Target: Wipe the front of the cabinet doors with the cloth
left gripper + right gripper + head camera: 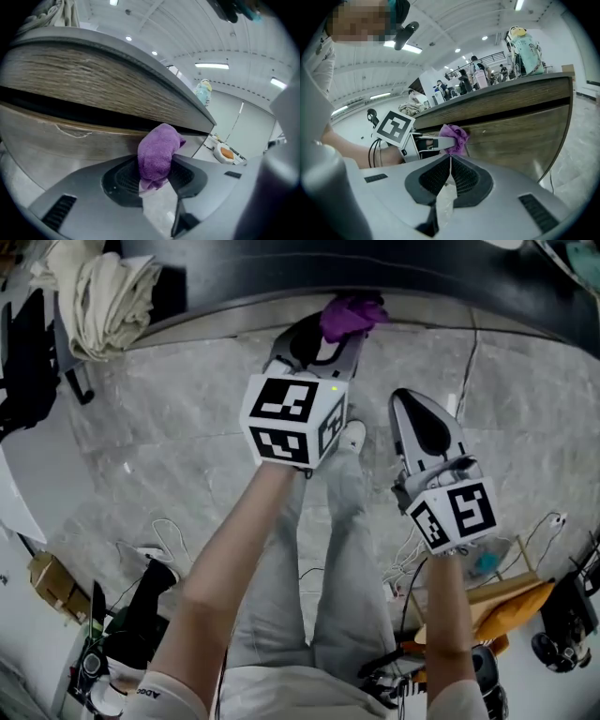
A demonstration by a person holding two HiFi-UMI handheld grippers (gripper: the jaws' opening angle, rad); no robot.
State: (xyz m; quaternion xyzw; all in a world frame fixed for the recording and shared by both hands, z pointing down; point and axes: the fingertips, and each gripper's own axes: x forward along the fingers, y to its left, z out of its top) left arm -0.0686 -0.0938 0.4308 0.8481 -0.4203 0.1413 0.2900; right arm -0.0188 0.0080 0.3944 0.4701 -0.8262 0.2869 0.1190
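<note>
My left gripper (330, 334) (157, 176) is shut on a bunched purple cloth (351, 315) (158, 154), which it holds up against the wooden cabinet door (65, 140) just under the counter edge. The right gripper view catches the same cloth (455, 137) pressed to the door front (511, 140). My right gripper (419, 418) (450, 161) hangs a little to the right and lower, away from the cabinet, shut with nothing between its fingers.
A dark counter edge (375, 282) runs along the top over a marble floor (187, 437). A beige cloth bundle (103, 296) lies on the counter at left. Cables, bags and boxes (506, 606) clutter the floor near the person's legs. A bottle (525, 47) stands on the counter.
</note>
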